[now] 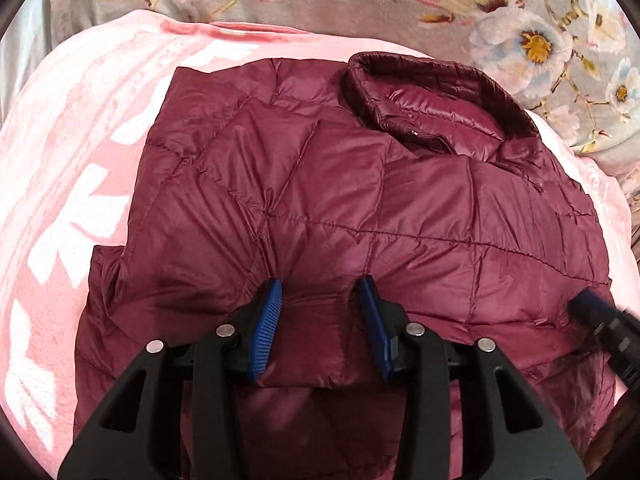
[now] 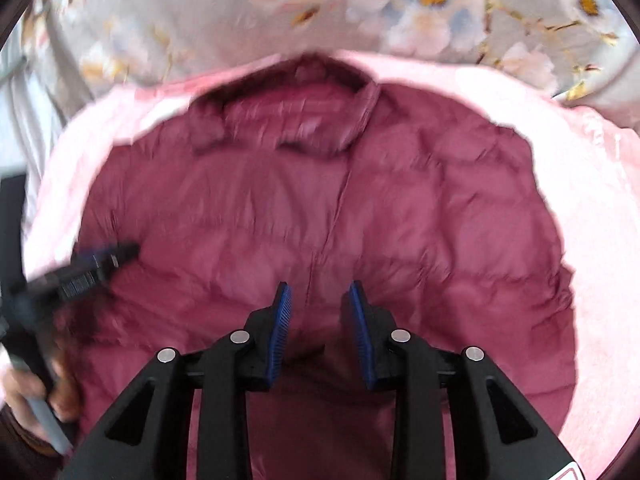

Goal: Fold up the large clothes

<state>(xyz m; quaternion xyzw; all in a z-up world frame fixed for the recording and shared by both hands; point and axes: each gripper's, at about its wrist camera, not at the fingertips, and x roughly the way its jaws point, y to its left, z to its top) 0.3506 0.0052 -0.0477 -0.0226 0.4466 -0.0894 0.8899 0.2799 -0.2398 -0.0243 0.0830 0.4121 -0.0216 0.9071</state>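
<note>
A maroon quilted puffer jacket point(image 1: 340, 208) lies partly folded on a pink blanket point(image 1: 72, 168), collar point(image 1: 432, 96) at the far side. My left gripper point(image 1: 320, 286) is open just above the jacket's near part, holding nothing. My right gripper point(image 2: 319, 290) is open over the jacket point(image 2: 320, 208) near its front seam, also empty. The right wrist view is blurred by motion. The right gripper shows at the right edge of the left wrist view point(image 1: 600, 320). The left gripper shows at the left of the right wrist view point(image 2: 92, 266).
The pink blanket point(image 2: 592, 280) with white patterns covers the bed under the jacket. A grey floral bedsheet point(image 1: 360, 8) lies beyond it and shows in the right wrist view point(image 2: 200, 20). A hand point(image 2: 24, 392) holds the left gripper's handle.
</note>
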